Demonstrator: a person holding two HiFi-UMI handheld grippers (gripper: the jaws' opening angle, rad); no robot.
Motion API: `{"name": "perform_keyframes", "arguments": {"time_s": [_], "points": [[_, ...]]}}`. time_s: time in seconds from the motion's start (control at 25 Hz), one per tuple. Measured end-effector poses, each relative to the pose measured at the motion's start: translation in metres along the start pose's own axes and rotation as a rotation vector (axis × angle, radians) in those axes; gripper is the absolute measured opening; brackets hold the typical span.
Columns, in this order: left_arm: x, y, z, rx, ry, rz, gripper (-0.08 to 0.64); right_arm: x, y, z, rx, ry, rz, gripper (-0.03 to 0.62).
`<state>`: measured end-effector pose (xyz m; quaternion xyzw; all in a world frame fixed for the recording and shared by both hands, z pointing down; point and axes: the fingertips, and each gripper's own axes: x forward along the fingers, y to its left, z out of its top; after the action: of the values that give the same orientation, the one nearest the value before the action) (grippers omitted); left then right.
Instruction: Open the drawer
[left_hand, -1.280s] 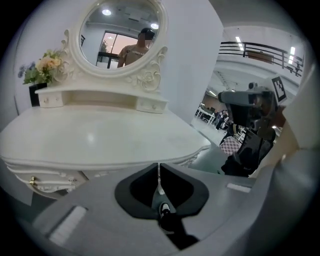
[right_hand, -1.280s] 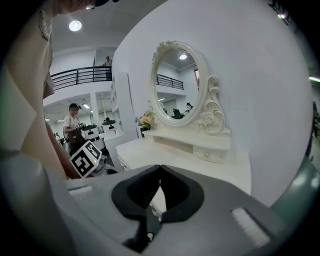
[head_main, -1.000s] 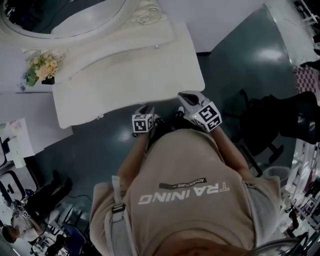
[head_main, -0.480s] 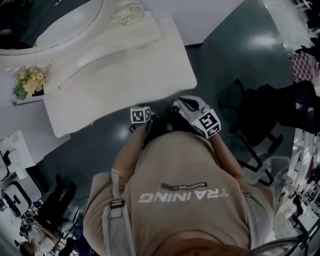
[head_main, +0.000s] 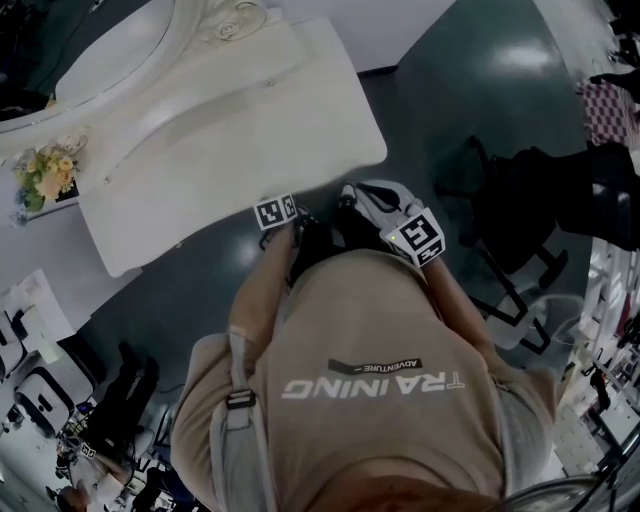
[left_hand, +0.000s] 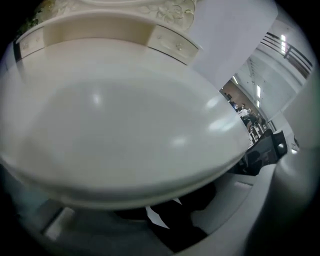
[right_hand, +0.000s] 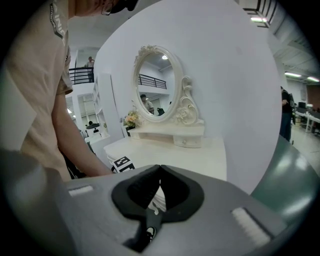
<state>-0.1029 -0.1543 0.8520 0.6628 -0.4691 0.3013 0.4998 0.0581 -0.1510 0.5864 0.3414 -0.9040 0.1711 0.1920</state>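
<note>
Standing next to this and honestly the job has barely started. The person is right up against the front of the white dressing table (head_main: 230, 150). The left gripper (head_main: 278, 212) is poked in low at the front edge, so close that its own camera mostly sees the tabletop rim. Its dark pads look pressed together with only a thin sliver between them, and the tips sit just under that rim. I can't see them on any handle. The right gripper (right_hand: 159, 175) hangs back beside the person's body, jaws closed tip to tip on nothing. As for the drawer: the only ones I can actually see are the small drawers (left_hand: 172, 42) on the raised shelf under the mirror (right_hand: 156, 82), and those are all the way in. If there's one under the tabletop where the left gripper is, no view shows it. So my guess is finding the pull, grabbing it and pulling are all left to do. Count: 1 table, 1 oval mirror, 2 small drawers, 1 bunch of flowers (head_main: 42, 178), 2 grippers.
</note>
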Motion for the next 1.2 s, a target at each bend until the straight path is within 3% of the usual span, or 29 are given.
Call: {"name": "perform_keyframes", "arguments": {"time_s": [0.4, 0.64, 0.92, 1.2], "points": [[0.001, -0.007, -0.006, 0.006, 0.042, 0.049, 0.129, -0.011, -0.024, 0.008, -0.023, -0.024, 0.053, 0.003], [0.001, -0.009, -0.003, 0.010, 0.053, 0.096, 0.129, -0.005, -0.046, 0.019, -0.042, -0.039, 0.118, 0.003], [0.005, -0.009, 0.001, 0.037, 0.036, 0.154, 0.129, 0.010, -0.070, 0.005, -0.054, -0.027, 0.209, 0.003], [-0.002, -0.017, -0.027, 0.039, 0.085, 0.186, 0.129, 0.039, -0.069, -0.019, -0.049, 0.071, 0.238, 0.003]]}}
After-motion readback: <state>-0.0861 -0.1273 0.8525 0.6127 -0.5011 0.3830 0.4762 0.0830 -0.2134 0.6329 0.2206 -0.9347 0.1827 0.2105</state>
